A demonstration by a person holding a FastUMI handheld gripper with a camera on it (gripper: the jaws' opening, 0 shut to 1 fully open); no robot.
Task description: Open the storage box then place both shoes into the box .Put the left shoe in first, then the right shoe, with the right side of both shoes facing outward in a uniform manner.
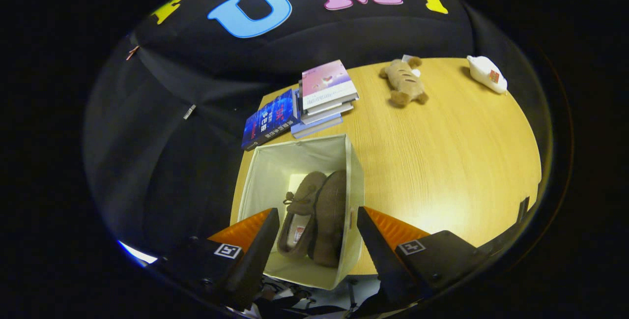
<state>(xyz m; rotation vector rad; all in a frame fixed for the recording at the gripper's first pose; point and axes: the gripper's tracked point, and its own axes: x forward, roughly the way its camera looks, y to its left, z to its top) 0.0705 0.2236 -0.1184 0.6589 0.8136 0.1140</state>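
beyond the left finger, off the near corner of the table (442, 161), a blue-covered book (269, 118) lies flat beside a stack of books (327, 95) topped with a pink cover. nearer in, the open storage box (260, 171) stands on the table's near left part, its mouth upward, directly ahead of and below the gripper (318, 233). the gripper's fingers are spread wide and hold nothing; they straddle the box's near end from above, one over each side wall, without touching it as far as can be told. inside the box, two brown shoes lie side by side, long axes running straight away from the fingers: the laced shoe (300, 211) on the left, tipped so its insole shows, and the second shoe (330, 218) pressed against it on the right, resting on its side next to the right wall. the toes seem to point away. judging by this, both shoes are already in, and any next move turns on that fore-and-aft axis lying in the gap between the fingers. farther right, well apart, a plush toy (404, 83) and a white bottle (486, 74) rest near the table's far edge.
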